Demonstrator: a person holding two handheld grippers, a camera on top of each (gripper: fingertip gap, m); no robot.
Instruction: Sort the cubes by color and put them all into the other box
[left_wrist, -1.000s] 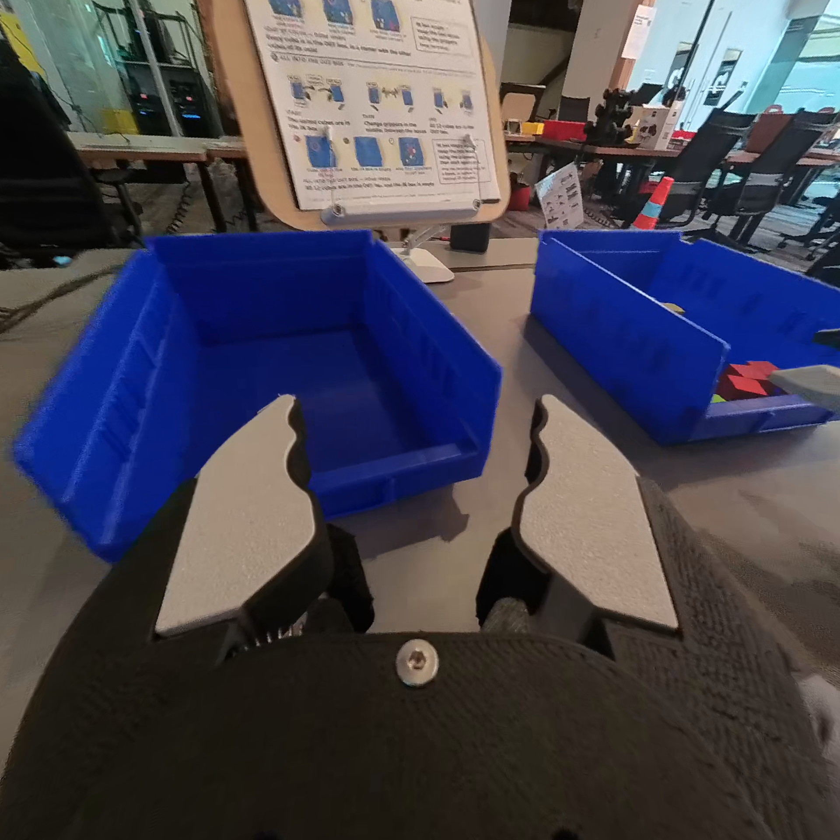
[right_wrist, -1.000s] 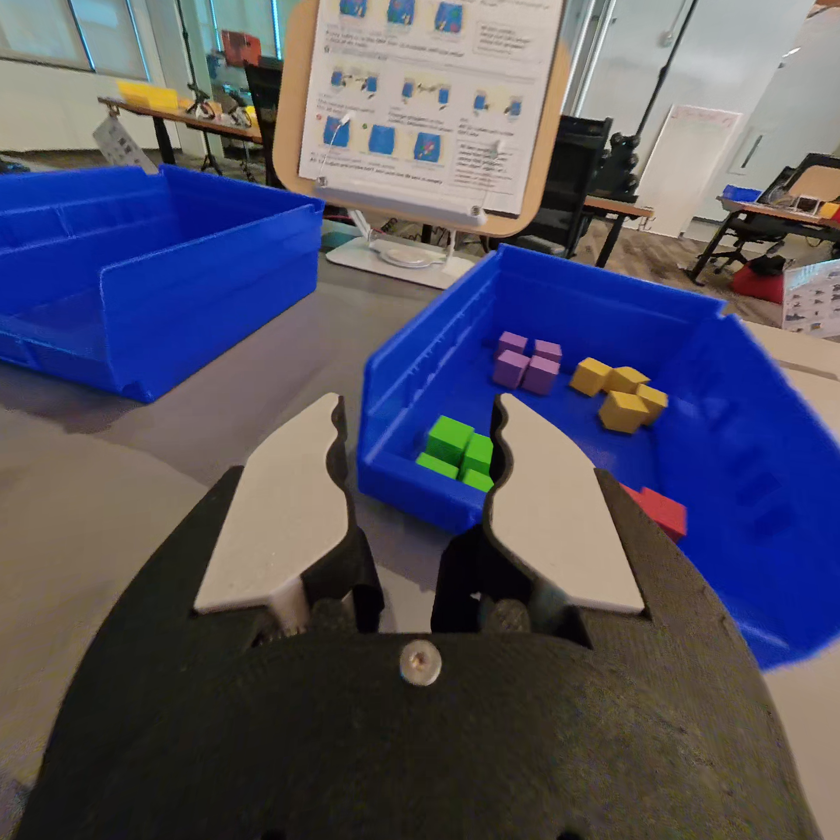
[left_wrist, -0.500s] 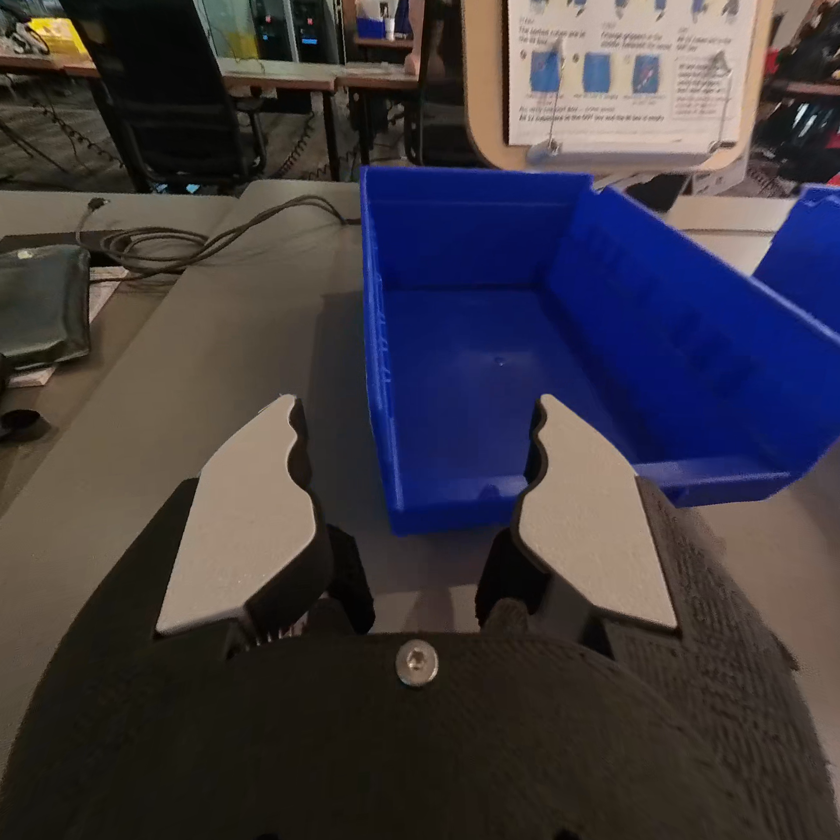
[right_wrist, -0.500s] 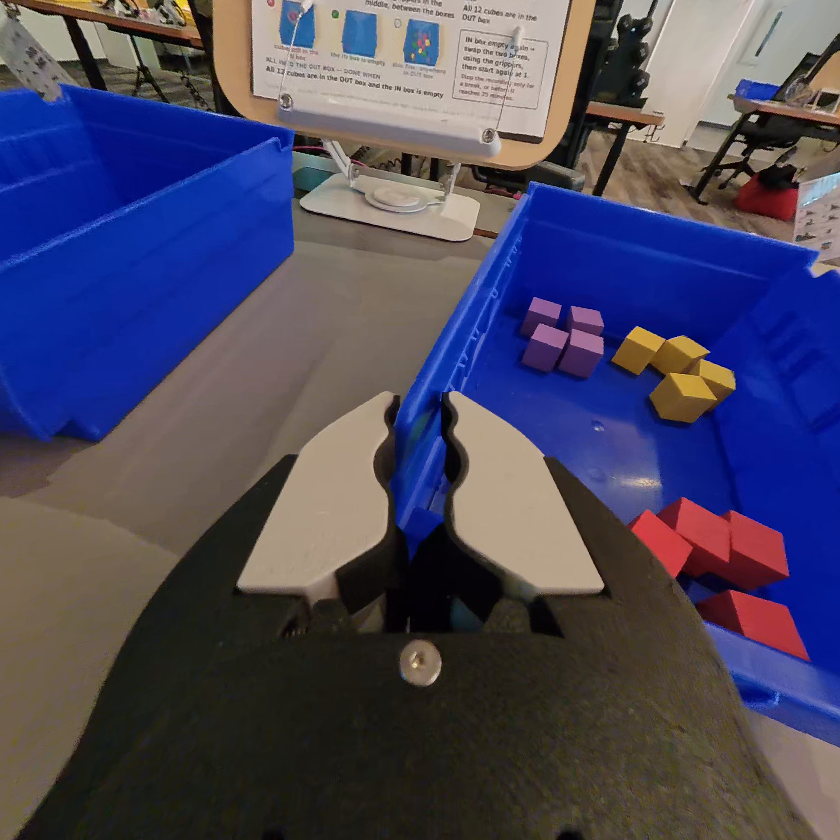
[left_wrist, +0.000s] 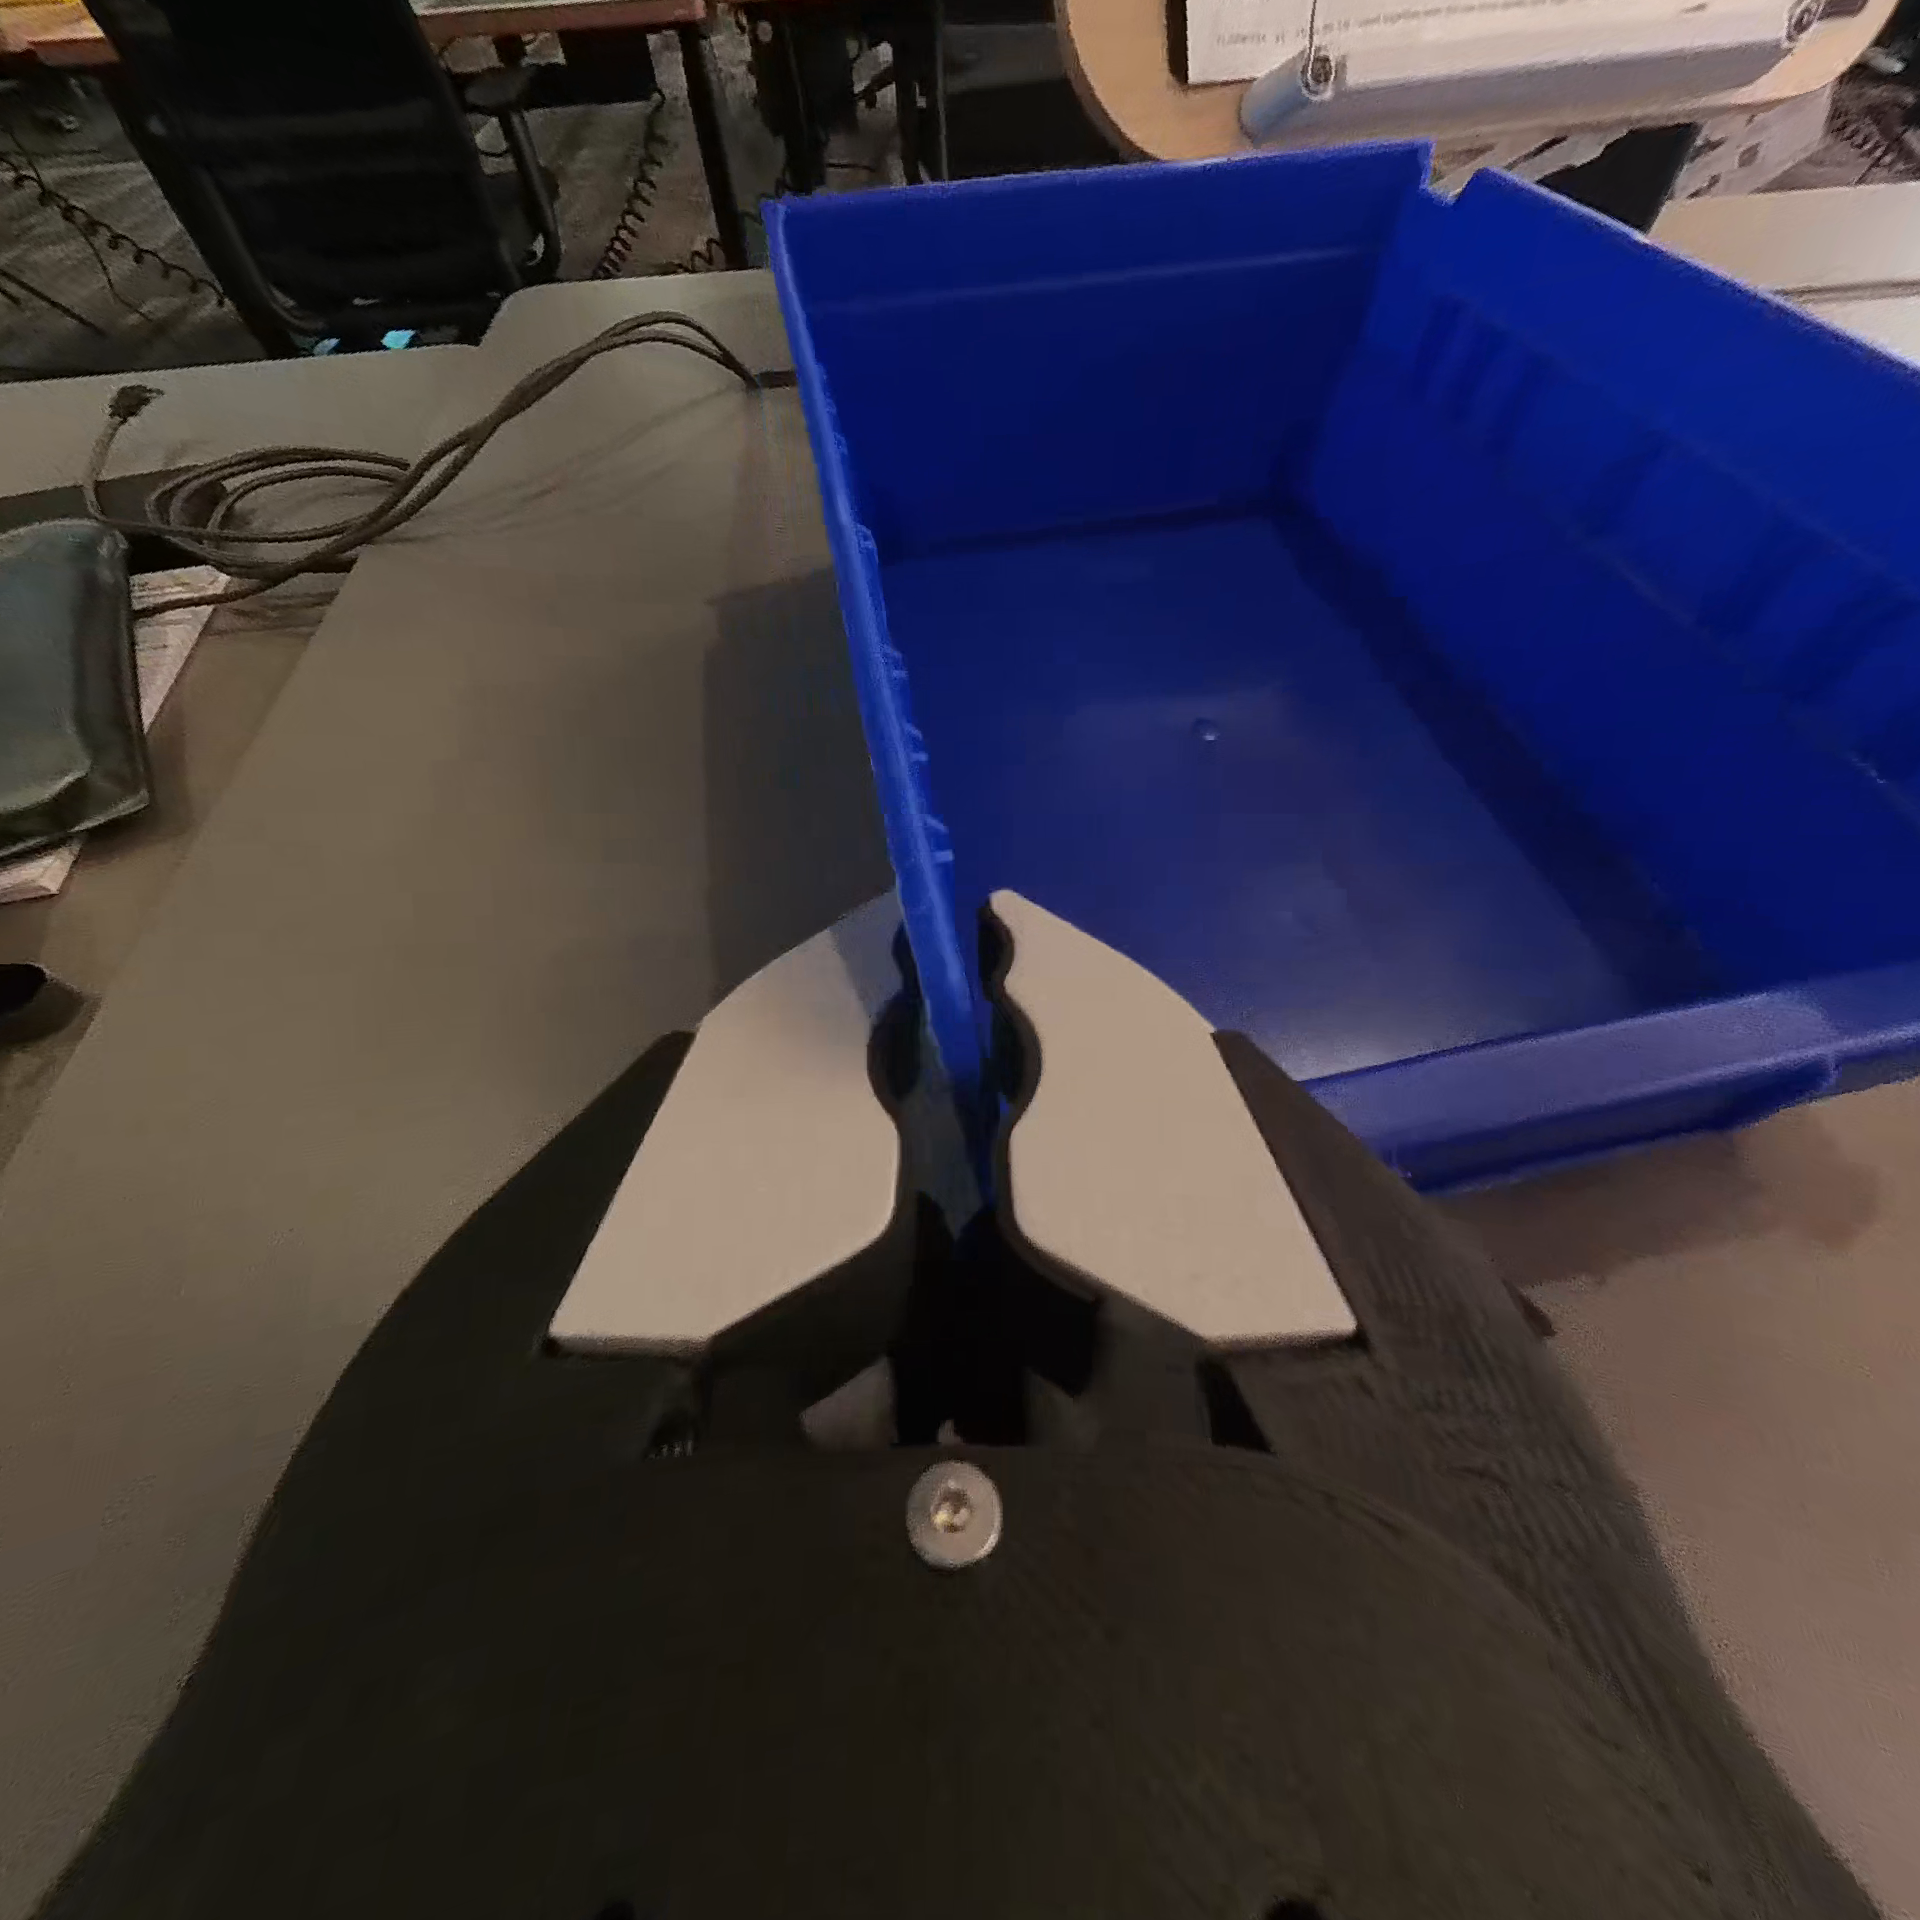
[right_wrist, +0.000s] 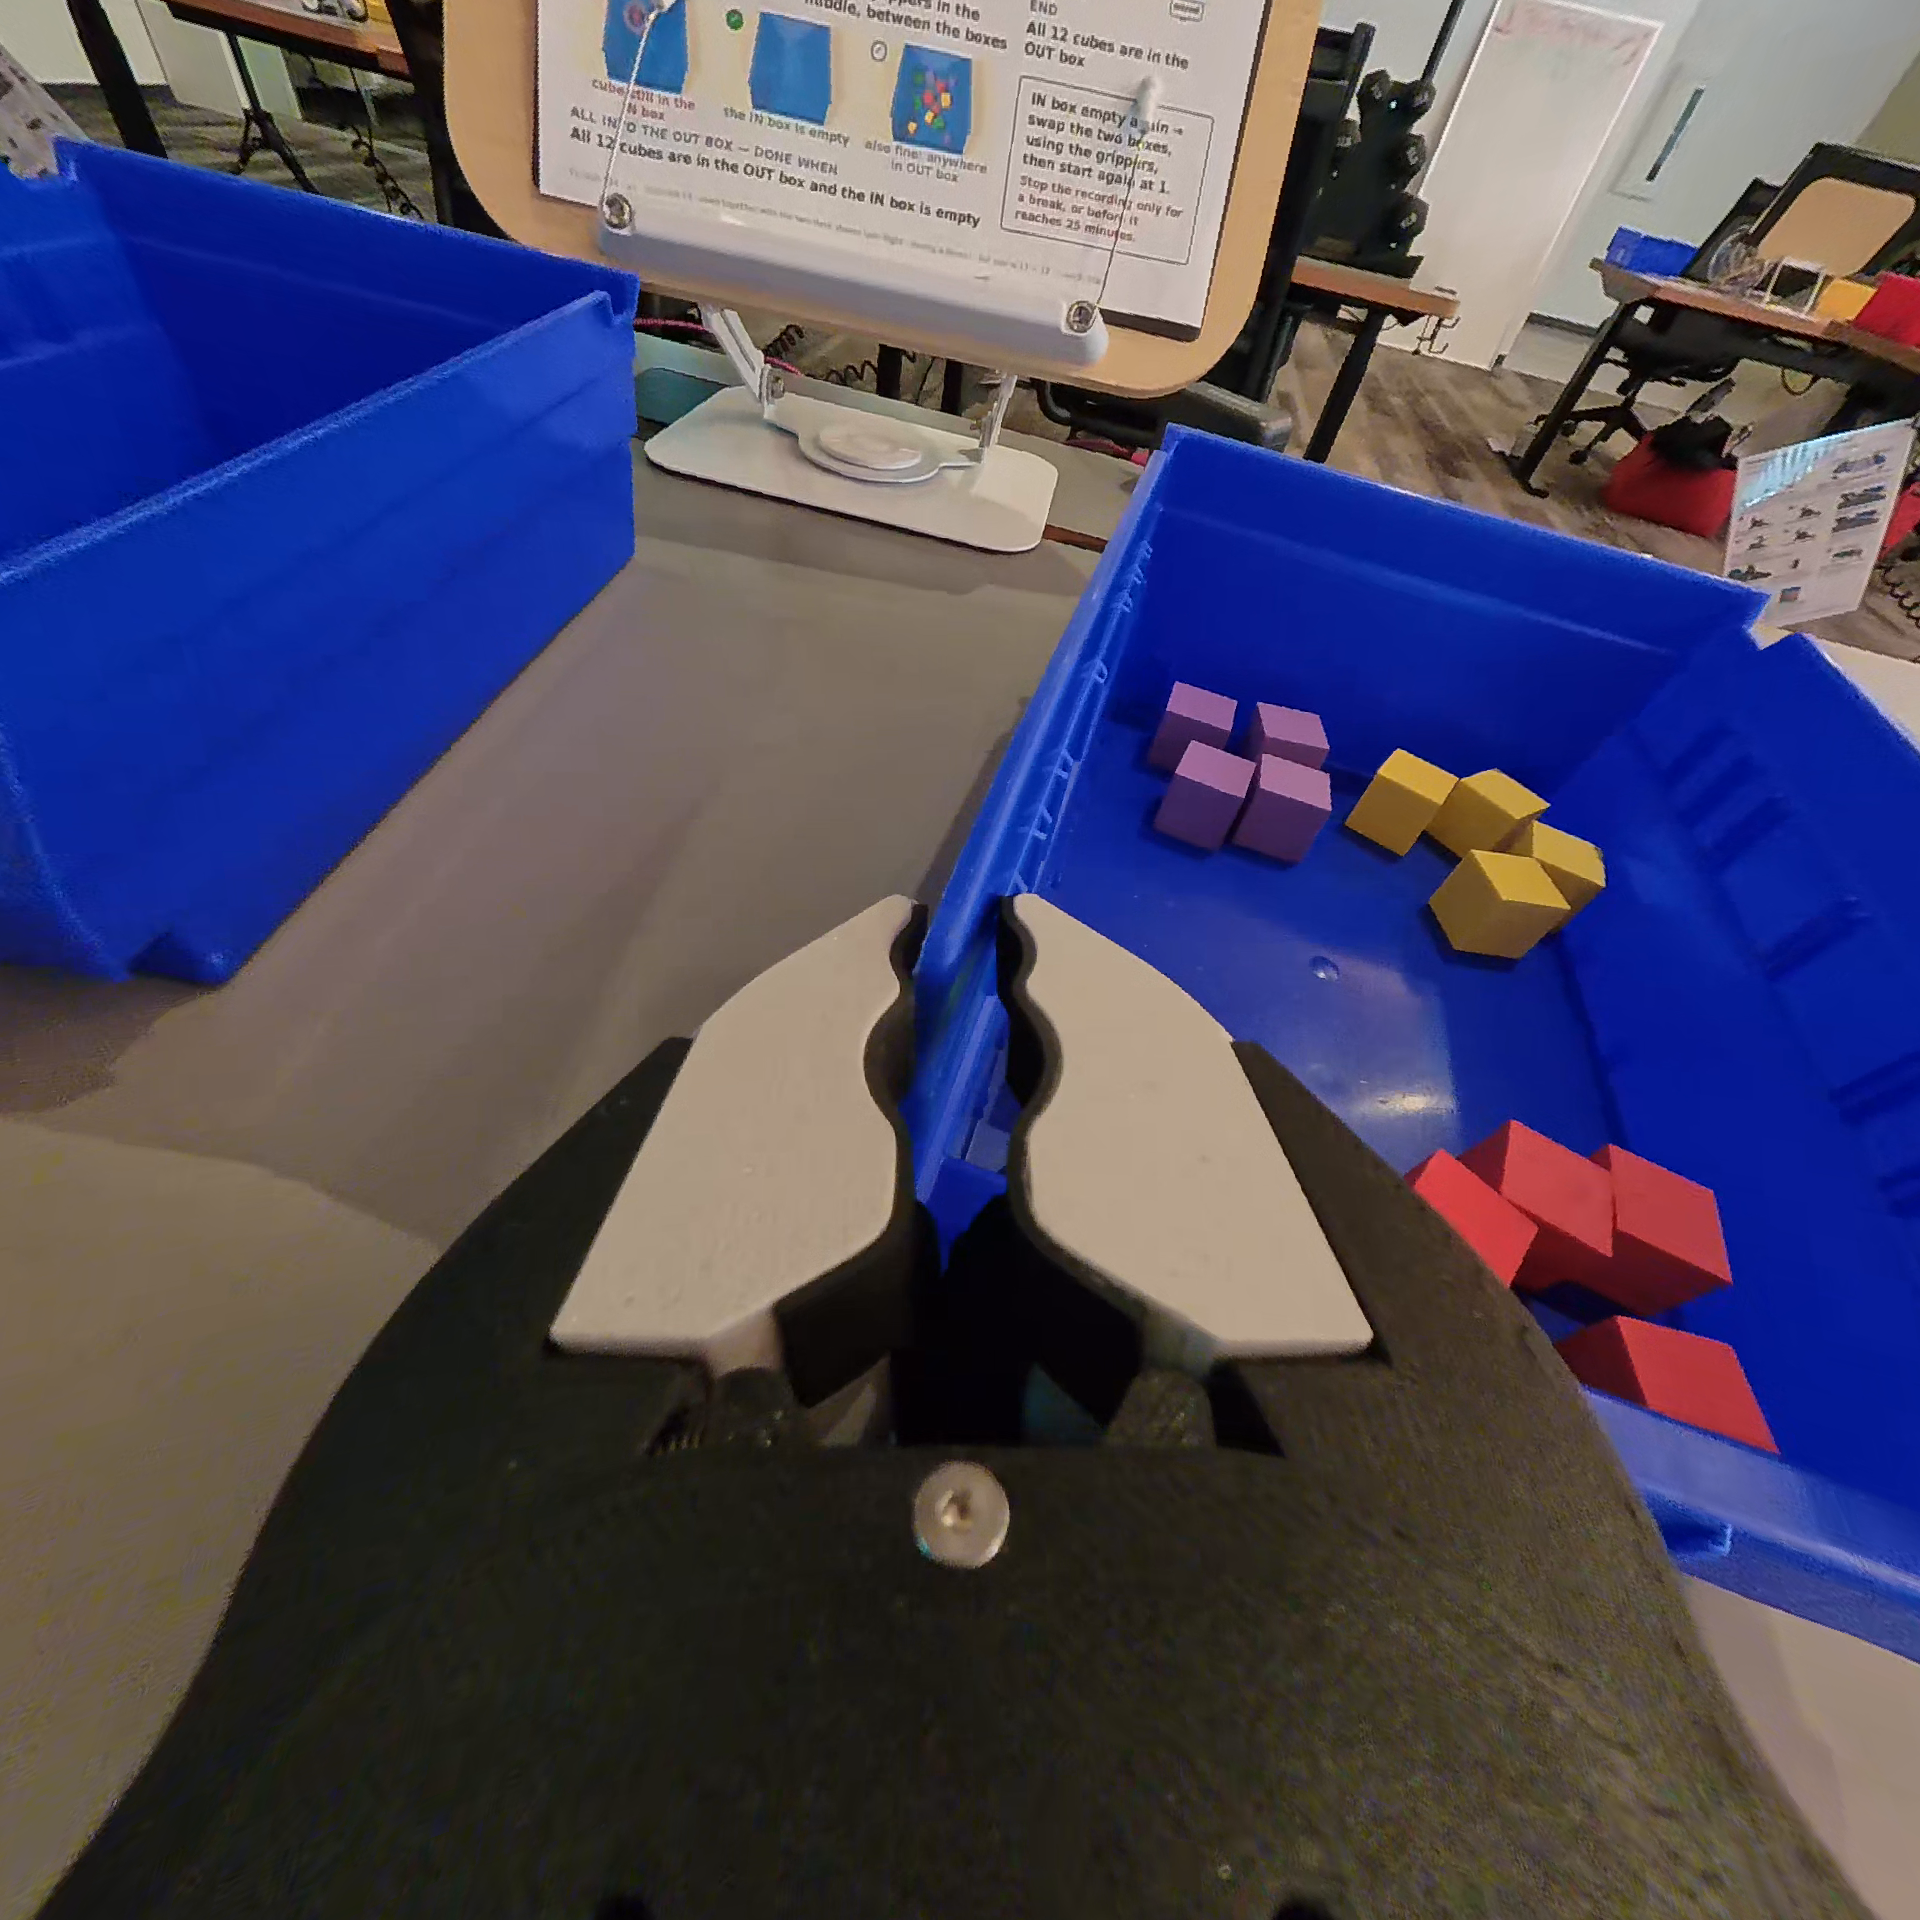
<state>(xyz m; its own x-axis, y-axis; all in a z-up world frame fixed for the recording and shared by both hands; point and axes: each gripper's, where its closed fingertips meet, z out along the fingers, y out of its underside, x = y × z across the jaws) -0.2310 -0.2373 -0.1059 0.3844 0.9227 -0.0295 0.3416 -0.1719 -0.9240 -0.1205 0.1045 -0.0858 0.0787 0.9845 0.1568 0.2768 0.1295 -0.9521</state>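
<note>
My left gripper (left_wrist: 940, 925) is shut on the left wall of an empty blue bin (left_wrist: 1351, 488), near its front corner. My right gripper (right_wrist: 958, 914) is shut on the left wall of a second blue bin (right_wrist: 1403, 561), also near the front. That bin holds several purple cubes (right_wrist: 1242, 774), several yellow cubes (right_wrist: 1481, 847) and several red cubes (right_wrist: 1605, 1236). The empty bin also shows in the right wrist view (right_wrist: 312, 540), at the left. Anything under my right gripper's fingers is hidden.
A board with an instruction sheet (right_wrist: 883, 135) stands on a white base (right_wrist: 862, 468) behind and between the bins. Cables (left_wrist: 312, 488) and a dark pouch (left_wrist: 57, 686) lie on the grey table (left_wrist: 468, 831) to the left. Desks and chairs stand beyond.
My left gripper has swung to the empty bin's left wall and shut on it. My right gripper shut on its bin's left wall half a second ago and holds there.
</note>
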